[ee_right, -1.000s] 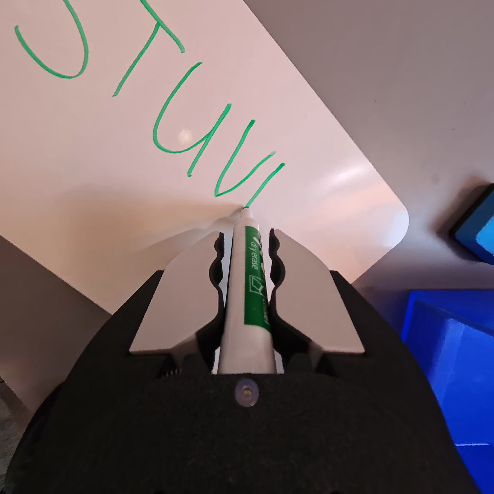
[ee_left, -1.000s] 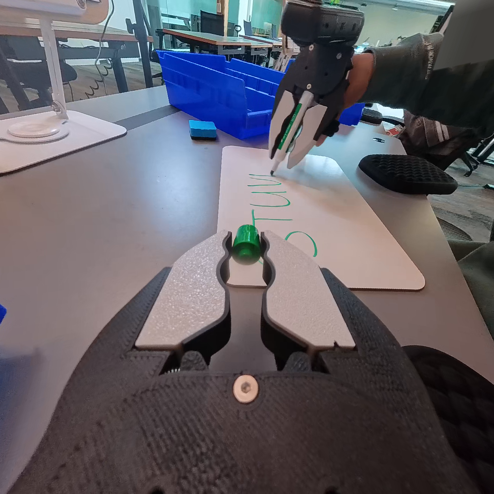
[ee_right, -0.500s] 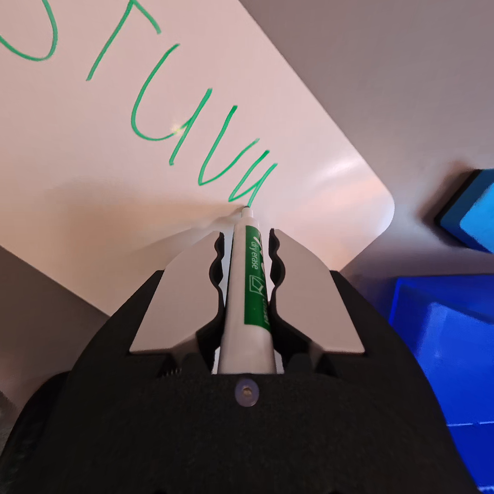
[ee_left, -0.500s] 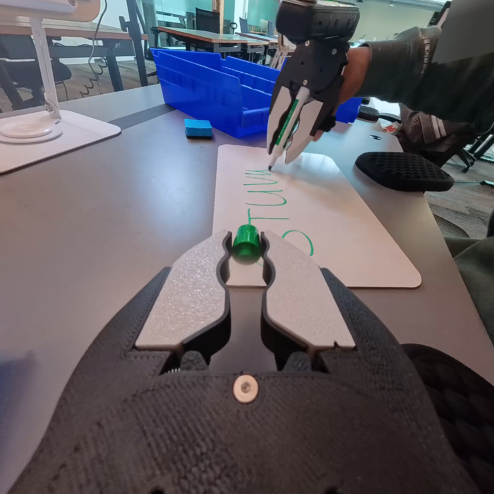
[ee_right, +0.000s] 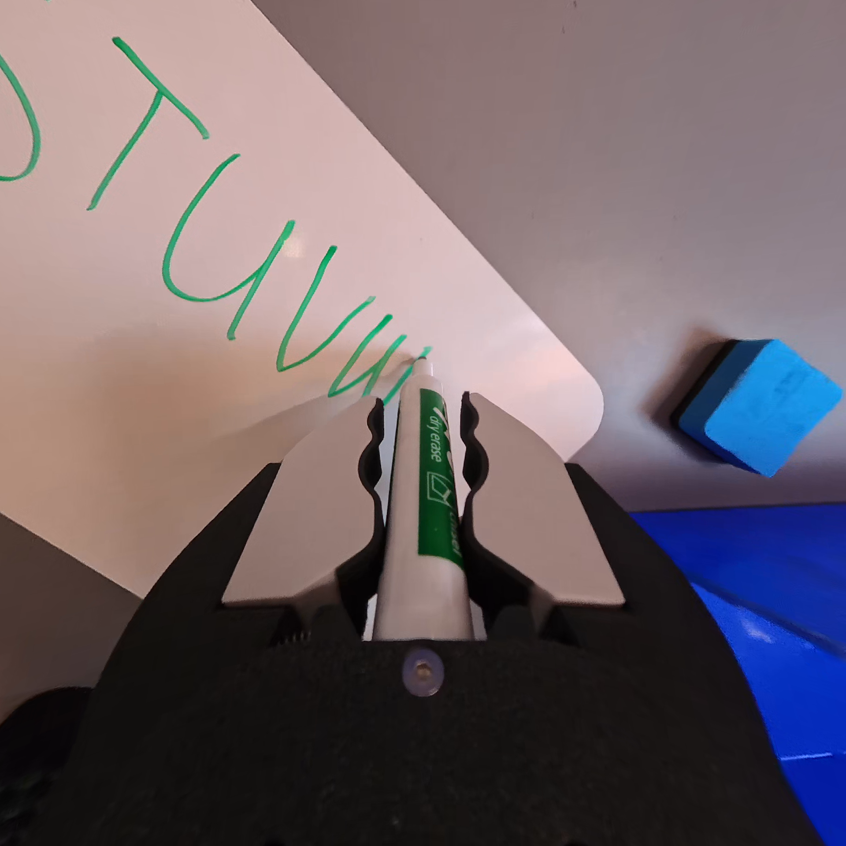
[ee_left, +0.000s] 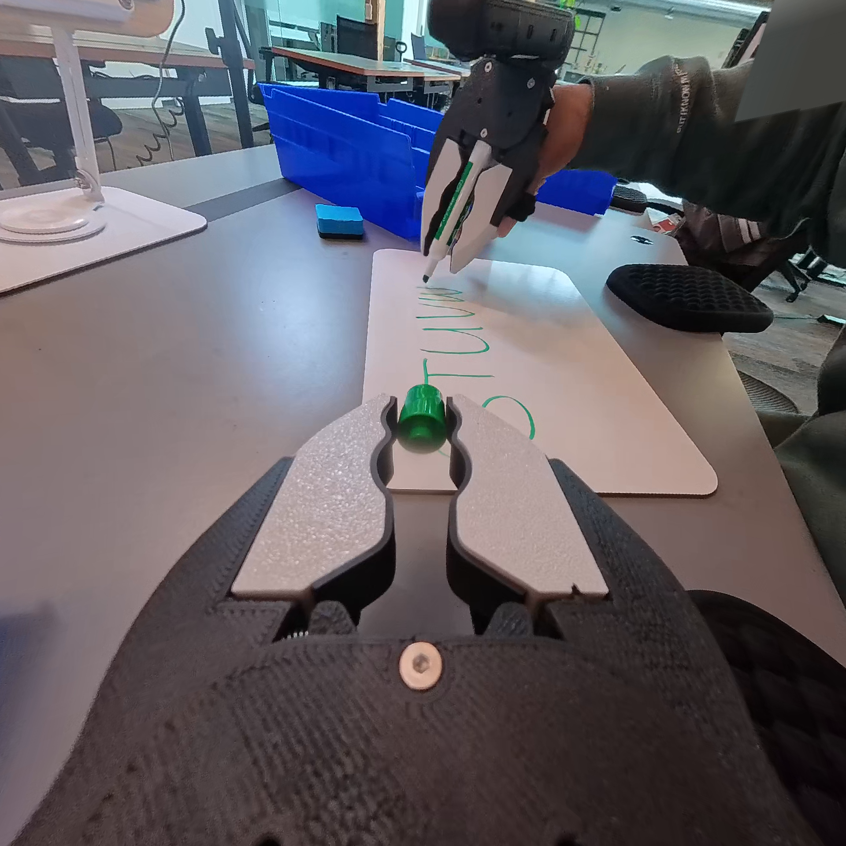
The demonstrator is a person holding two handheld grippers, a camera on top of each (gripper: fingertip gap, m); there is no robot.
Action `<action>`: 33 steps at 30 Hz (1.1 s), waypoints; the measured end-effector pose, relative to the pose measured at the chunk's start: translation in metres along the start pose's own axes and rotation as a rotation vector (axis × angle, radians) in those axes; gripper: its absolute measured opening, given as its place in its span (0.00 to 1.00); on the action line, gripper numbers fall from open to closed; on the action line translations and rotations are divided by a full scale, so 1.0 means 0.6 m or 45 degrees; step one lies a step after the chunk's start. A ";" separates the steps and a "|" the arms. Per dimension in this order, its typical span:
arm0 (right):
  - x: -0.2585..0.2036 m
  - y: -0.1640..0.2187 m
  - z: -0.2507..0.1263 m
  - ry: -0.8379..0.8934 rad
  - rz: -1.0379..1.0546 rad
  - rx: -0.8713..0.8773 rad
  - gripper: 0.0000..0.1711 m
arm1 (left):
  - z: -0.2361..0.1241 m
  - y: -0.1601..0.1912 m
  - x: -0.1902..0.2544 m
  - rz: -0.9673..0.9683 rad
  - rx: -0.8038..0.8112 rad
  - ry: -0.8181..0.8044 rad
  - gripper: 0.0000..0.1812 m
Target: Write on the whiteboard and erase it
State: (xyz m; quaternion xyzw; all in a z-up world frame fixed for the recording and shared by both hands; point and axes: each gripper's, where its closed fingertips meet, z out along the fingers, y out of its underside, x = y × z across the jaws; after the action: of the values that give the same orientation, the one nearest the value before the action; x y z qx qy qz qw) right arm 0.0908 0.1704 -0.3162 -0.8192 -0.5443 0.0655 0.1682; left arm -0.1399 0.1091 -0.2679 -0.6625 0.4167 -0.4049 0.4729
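A white whiteboard [ee_left: 572, 389] lies flat on the grey table and bears green handwriting; it also shows in the right wrist view [ee_right: 320, 151]. My right gripper [ee_right: 421, 403] is shut on a green-and-white dry-erase marker [ee_right: 428, 494]. The marker's tip is at the far end of the writing, touching the board or just above it. In the left wrist view this gripper [ee_left: 451, 261] and the marker [ee_left: 451, 208] are over the board's far end. My left gripper [ee_left: 420, 412] is shut on the green marker cap [ee_left: 421, 419] over the board's near edge. A blue eraser [ee_right: 755, 405] lies on the table beyond the far corner.
Blue plastic bins [ee_left: 348, 142] stand behind the eraser [ee_left: 339, 221]; one bin [ee_right: 755, 641] is close to my right gripper. A black padded armrest [ee_left: 686, 297] is right of the board. A white lamp base [ee_left: 68, 224] stands far left. A person's sleeve [ee_left: 686, 128] reaches in from the right. The blue eraser [ee_right: 755, 405] is about 12 cm from my right fingertips and 35 cm from my left. The left camera catches it too, in the left wrist view [ee_left: 341, 215].
My right gripper has moved the marker toward the board's far end and added more green strokes to the writing. My left gripper has kept hold of the cap and stayed almost in place.
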 end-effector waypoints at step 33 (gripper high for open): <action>0.010 0.007 -0.007 0.022 0.018 0.022 0.19 | 0.000 0.001 0.002 0.000 -0.002 0.003 0.11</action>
State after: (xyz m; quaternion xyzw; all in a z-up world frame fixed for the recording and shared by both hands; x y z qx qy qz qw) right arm 0.0981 0.1735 -0.3135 -0.8222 -0.5364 0.0642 0.1793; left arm -0.1394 0.1082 -0.2682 -0.6624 0.4176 -0.4052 0.4720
